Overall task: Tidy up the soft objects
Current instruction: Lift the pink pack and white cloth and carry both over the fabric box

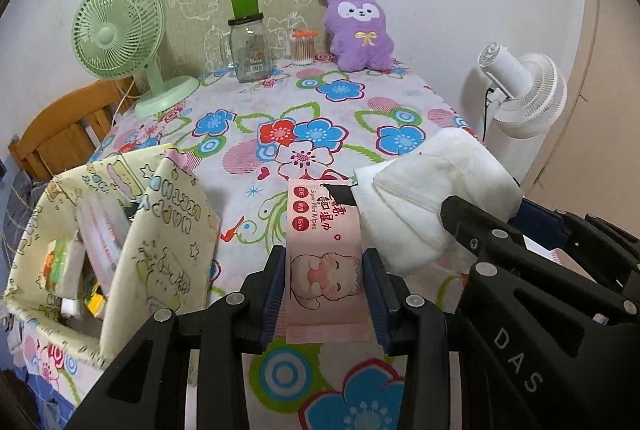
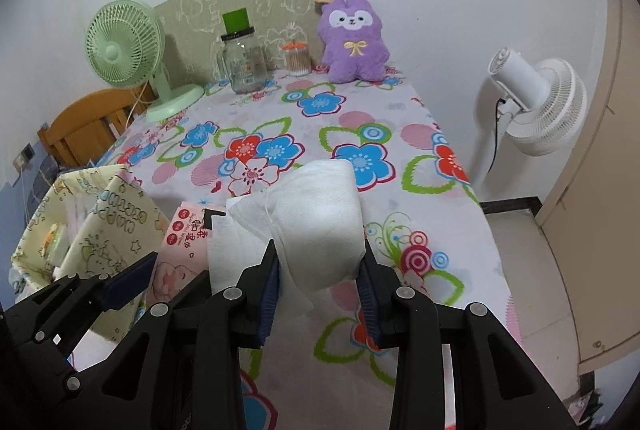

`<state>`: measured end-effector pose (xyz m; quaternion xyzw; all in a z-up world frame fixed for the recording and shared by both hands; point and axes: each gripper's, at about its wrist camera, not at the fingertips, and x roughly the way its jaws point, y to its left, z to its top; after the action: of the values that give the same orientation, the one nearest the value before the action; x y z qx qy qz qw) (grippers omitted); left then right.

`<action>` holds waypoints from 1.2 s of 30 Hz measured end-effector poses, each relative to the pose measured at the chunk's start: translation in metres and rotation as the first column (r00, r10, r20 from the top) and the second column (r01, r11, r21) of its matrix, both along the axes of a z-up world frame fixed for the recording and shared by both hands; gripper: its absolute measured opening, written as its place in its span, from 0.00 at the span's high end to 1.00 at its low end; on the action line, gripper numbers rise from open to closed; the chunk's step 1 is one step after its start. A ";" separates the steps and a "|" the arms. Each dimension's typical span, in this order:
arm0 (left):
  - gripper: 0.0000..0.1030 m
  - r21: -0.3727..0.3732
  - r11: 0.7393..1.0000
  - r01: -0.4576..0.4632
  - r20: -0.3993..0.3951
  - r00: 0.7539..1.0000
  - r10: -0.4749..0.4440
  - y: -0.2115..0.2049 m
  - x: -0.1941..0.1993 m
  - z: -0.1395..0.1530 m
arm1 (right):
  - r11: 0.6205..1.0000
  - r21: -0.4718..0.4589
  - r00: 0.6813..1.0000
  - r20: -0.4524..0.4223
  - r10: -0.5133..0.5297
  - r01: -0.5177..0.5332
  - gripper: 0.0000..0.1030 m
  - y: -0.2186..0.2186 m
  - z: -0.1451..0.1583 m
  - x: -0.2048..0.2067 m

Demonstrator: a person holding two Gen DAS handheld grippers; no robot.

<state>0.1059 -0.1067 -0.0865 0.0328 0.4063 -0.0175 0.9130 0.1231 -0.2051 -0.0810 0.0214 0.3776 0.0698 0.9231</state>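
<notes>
Left gripper (image 1: 325, 294) clenched on pink wet-wipes pack (image 1: 326, 250), right gripper (image 2: 320, 270) beside it grasping white tissue roll (image 2: 320, 218), fabric storage bin (image 1: 160, 230) left of the jaws

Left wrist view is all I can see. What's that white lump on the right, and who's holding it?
Observer: It's a bundle of white tissue paper, pinched between the pads of the right hand-held gripper.
Child: Is anything on the floor past the table?
Observer: Yes, beside the white standing fan there's a pale mat with a black edge.
Child: Can you see my pink wipes from there?
Observer: Partly. The pink wipes pack sits left of the tissue, in the left hand-held gripper, next to the cream fabric basket.
</notes>
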 end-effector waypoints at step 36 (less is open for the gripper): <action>0.62 -0.016 0.999 0.052 0.188 0.981 -0.048 0.038 -0.059 0.086 | 1.000 -0.013 0.982 0.187 -0.022 0.024 0.63 0.037 0.089 -0.066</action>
<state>0.0473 -0.0682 -0.0004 0.0351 0.3171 -0.0417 0.9468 0.0569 -0.1684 0.0080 0.0119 0.2898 0.0579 0.9553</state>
